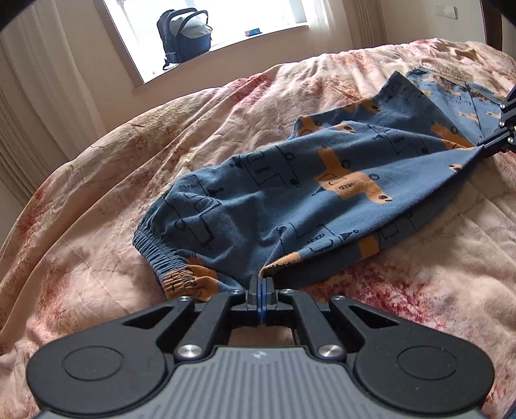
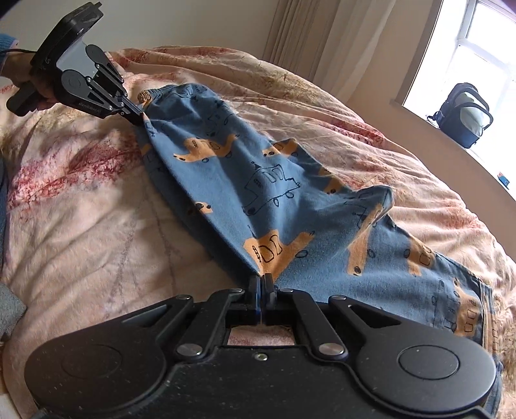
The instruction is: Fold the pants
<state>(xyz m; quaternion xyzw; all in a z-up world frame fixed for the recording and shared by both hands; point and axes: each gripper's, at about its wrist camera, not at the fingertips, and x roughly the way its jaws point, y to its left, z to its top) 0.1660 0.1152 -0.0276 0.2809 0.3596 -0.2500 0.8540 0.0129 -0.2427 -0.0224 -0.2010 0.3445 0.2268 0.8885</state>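
Blue patterned pants [image 1: 290, 193] lie on the bed [image 1: 129, 161], stretched taut between both tools. Left hand-held gripper [image 1: 260, 282] is clamped on the fabric edge near the waistband; right hand-held gripper [image 2: 262, 279] is clamped on the opposite edge.

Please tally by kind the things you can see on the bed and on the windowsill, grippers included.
Grippers: 2, left gripper and right gripper
Pants: 1, blue pants
Backpacks: 1, backpack on the windowsill
Small blue items: 1, blue item on the windowsill
Total: 5
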